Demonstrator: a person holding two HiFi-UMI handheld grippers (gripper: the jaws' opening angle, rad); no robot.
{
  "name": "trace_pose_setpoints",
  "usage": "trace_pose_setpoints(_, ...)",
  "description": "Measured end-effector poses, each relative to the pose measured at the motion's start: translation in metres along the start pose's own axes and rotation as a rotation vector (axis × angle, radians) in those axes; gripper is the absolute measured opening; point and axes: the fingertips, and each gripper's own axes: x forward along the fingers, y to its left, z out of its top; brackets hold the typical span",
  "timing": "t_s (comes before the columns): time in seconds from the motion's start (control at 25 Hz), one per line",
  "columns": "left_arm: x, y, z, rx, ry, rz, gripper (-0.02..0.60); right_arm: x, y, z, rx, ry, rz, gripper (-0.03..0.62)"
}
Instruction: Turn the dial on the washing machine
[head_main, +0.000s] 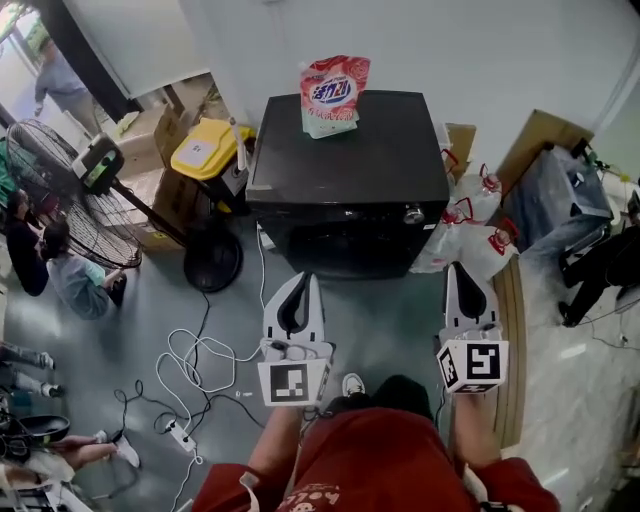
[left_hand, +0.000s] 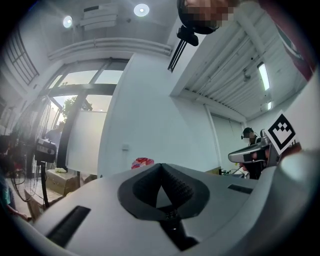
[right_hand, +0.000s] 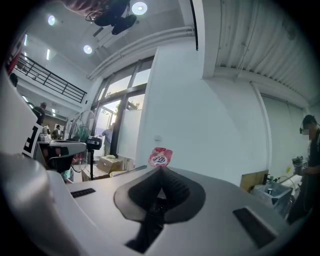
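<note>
A black washing machine stands against the white wall. Its silver dial sits at the right end of the front panel. On top stands a pink and white detergent bag, whose top also peeks over the jaws as a detergent bag and as a red bag tip. My left gripper is shut and empty, held low in front of the machine's door. To the right, my right gripper is shut too, holding nothing, below and right of the dial. Both point up toward the wall.
A large floor fan and a yellow-lidded bin stand left of the machine. White cables and a power strip lie on the floor. Clear bottles and cardboard crowd the right side. People stand at the left edge.
</note>
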Motion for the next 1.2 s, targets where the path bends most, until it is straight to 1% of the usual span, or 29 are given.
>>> trace_pose_setpoints(0.12,0.014,0.004,-0.010,0.017,0.013,-0.003,0.009,0.016,-0.004,-0.012,0.001,0.027,-0.006,0.009)
trace_pose_setpoints(0.28,0.030,0.007,-0.030,0.003,0.031,0.000,0.009,0.037,-0.010,-0.031,0.022,0.059,-0.006,0.009)
trace_pose_setpoints(0.44,0.051,0.008,-0.054,0.015,0.043,0.008,0.009,0.063,-0.019,-0.053,0.028,0.091,0.005,0.009)
trace_pose_setpoints(0.56,0.067,0.007,-0.075,0.020,0.051,0.017,0.009,0.084,-0.025,-0.075,0.029,0.126,0.024,0.009)
trace_pose_setpoints(0.68,0.082,0.001,-0.098,0.005,0.077,0.009,0.009,0.099,-0.034,-0.098,0.030,0.163,0.033,0.009)
trace_pose_setpoints(0.84,0.101,-0.004,-0.127,0.013,0.110,0.004,0.009,0.124,-0.045,-0.132,0.064,0.203,0.035,0.009)
trace_pose_setpoints(1.04,0.119,-0.013,-0.168,-0.041,0.146,0.004,0.009,0.152,-0.058,-0.174,0.093,0.242,0.032,0.009)
trace_pose_setpoints(1.2,0.130,-0.014,-0.199,-0.045,0.162,0.009,0.009,0.171,-0.058,-0.207,0.114,0.279,0.047,0.009)
